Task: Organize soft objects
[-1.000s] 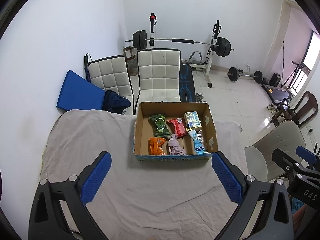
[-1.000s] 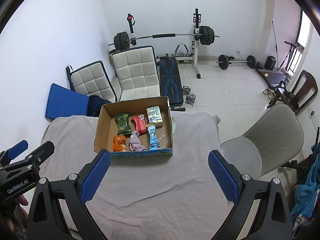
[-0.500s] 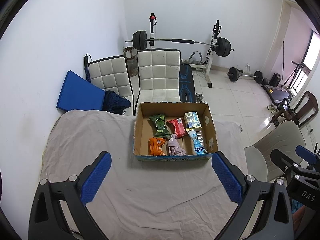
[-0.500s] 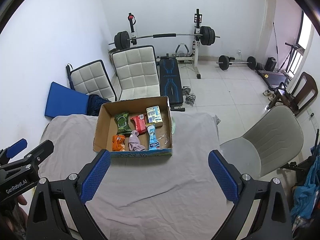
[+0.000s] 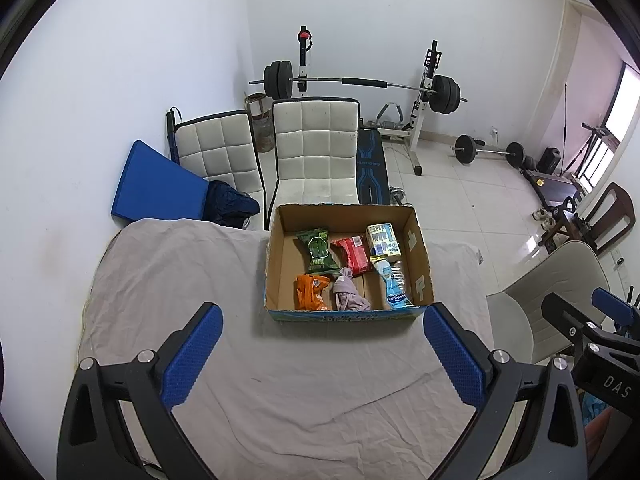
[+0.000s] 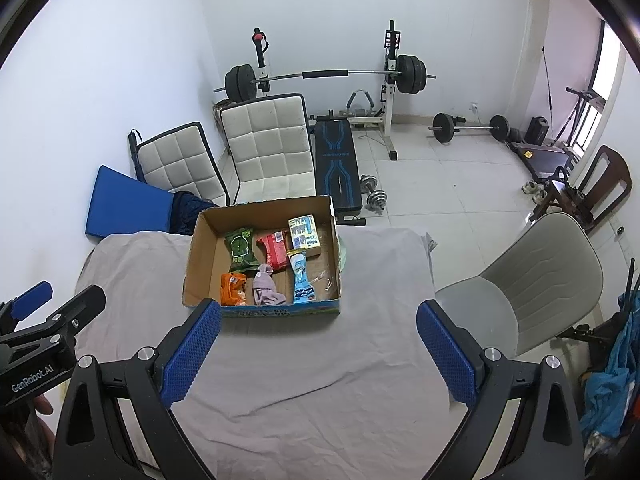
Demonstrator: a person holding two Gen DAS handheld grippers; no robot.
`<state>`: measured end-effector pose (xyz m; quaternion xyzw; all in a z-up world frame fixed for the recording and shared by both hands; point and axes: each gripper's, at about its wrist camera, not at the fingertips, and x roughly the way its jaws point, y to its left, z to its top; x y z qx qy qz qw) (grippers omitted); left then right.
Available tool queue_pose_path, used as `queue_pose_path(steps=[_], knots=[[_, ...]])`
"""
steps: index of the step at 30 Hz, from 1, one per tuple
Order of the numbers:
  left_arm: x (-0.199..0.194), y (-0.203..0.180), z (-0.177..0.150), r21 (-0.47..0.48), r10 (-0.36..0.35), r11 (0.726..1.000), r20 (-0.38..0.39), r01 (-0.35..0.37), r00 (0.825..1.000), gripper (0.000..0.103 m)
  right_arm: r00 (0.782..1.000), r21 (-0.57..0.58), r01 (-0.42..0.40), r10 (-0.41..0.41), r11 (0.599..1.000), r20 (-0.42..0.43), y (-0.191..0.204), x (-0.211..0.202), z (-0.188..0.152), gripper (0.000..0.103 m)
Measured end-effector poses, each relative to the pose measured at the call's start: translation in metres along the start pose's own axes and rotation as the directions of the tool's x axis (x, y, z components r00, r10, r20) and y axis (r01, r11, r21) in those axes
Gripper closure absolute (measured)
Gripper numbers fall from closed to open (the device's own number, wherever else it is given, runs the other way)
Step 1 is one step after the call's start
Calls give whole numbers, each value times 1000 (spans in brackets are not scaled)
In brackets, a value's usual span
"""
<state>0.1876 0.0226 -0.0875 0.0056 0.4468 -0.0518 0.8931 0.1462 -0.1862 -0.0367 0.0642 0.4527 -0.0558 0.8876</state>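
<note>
Both grippers — left (image 5: 320, 354), right (image 6: 318, 350) — jaws spread wide, empty, above the cloth (image 5: 280, 380).

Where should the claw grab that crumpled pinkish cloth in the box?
Grip the pinkish cloth at its bunched, raised top end, coming straight down from above: the cardboard box walls block side approaches, and the orange packet lies close on one side.

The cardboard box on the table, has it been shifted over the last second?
No. The cardboard box sits at the same spot on the grey cloth, just before the white chair, as earlier.
</note>
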Motion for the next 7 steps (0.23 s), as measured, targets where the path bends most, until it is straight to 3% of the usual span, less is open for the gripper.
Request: queue_pose_path(steps=[7], knots=[[-6,0,4,0,5,1000,9,-5,1000,0,1000,2,1,-1,1000,2,0,-2,1,3]])
